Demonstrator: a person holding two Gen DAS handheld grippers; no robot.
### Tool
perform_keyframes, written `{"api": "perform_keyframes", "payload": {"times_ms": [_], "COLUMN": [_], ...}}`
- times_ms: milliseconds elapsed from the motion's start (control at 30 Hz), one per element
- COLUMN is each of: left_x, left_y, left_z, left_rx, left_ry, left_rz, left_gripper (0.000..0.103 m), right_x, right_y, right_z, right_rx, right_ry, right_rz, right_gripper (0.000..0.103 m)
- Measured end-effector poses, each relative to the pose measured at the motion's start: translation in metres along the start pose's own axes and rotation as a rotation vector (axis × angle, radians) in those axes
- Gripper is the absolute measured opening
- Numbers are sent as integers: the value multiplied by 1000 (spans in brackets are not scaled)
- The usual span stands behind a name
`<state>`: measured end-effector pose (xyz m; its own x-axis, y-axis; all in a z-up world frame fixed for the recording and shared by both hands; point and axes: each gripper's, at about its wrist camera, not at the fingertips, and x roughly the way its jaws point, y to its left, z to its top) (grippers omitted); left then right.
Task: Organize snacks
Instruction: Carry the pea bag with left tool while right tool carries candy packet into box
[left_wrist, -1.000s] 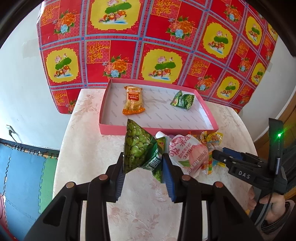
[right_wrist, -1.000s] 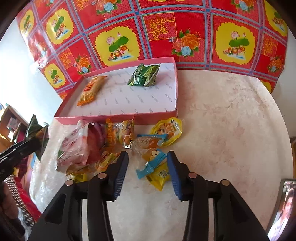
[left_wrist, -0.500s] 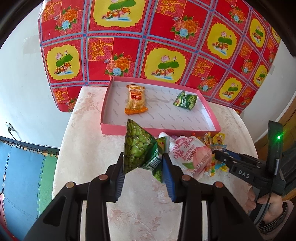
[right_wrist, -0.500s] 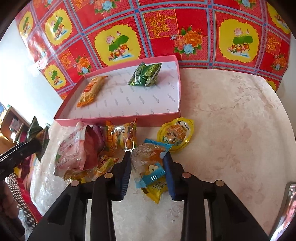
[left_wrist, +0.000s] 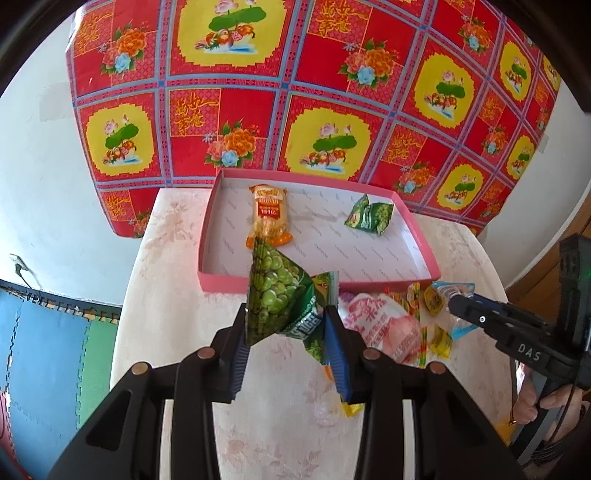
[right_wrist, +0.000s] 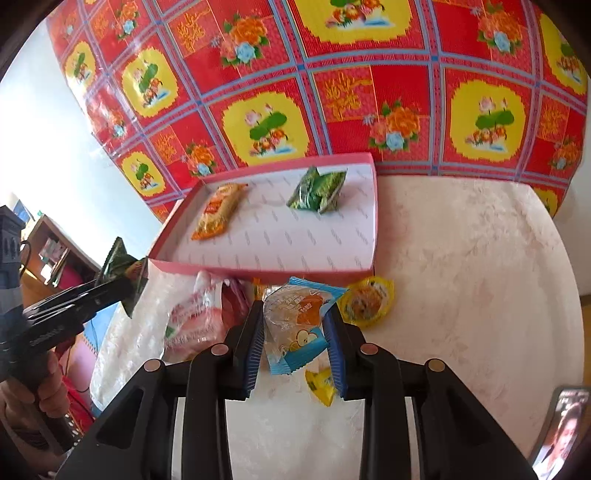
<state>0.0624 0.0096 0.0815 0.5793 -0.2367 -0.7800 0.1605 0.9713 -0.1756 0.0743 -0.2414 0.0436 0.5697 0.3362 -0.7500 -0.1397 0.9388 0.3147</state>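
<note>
Green pea pack (left_wrist: 280, 295) pinched in my left fingers (left_wrist: 290, 354), bound for the tray (left_wrist: 424, 254) ahead.
My right fingers (right_wrist: 295, 354) pinch a blue cake pack (right_wrist: 295, 325), lifted clear for the same trip.

The letters "DAS" stand in white on the black body of the right tongs (left_wrist: 461, 308), seen from the left wrist view. The orange snack bag (left_wrist: 269, 220) lying in the pink box (left_wrist: 424, 242) carries a red label with white print too small to read. The wall cloth (left_wrist: 295, 92) bears yellow Chinese characters in its red squares; they cannot be made out with certainty. The green pea bag (left_wrist: 280, 301) held in the left tongs (left_wrist: 286, 360) shows white lettering on a dark band, illegible here.
</note>
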Motion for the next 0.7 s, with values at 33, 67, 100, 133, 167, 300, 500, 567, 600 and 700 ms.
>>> {"api": "perform_keyframes", "payload": {"times_ms": [33, 67, 100, 133, 167, 300, 500, 567, 600, 700], "left_x": [1, 3, 4, 5, 7, 16, 37, 45, 51, 64], "left_y": [0, -1, -1, -2, -2, -3, -3, -3, -3, -2], "left_z": [3, 7, 10, 13, 16, 29, 39, 41, 43, 46], "left_rx": [4, 11, 15, 19, 22, 21, 21, 22, 22, 11], "left_ry": [-1, -3, -6, -8, -10, -8, 25, 37, 44, 64], "left_rz": [2, 4, 6, 6, 7, 6, 13, 13, 16, 23], "left_gripper": [40, 40, 40, 40, 40, 40, 40, 40, 40, 40], "right_x": [0, 1, 2, 3, 5, 9, 21, 26, 28, 37], "right_y": [0, -1, -1, -1, -2, -2, -2, -2, -2, -4], "right_z": [3, 6, 8, 9, 12, 19, 34, 38, 40, 45], "right_rx": [-1, -2, -3, -4, -6, -7, -14, -17, -17, -15], "right_ry": [-2, -2, -1, -1, -1, -3, -3, -1, 0, 7], "right_rz": [0, 1, 2, 1, -2, -5, -10, -12, -14, -20], "right_gripper": [32, 32, 32, 32, 32, 32, 32, 32, 32, 32]}}
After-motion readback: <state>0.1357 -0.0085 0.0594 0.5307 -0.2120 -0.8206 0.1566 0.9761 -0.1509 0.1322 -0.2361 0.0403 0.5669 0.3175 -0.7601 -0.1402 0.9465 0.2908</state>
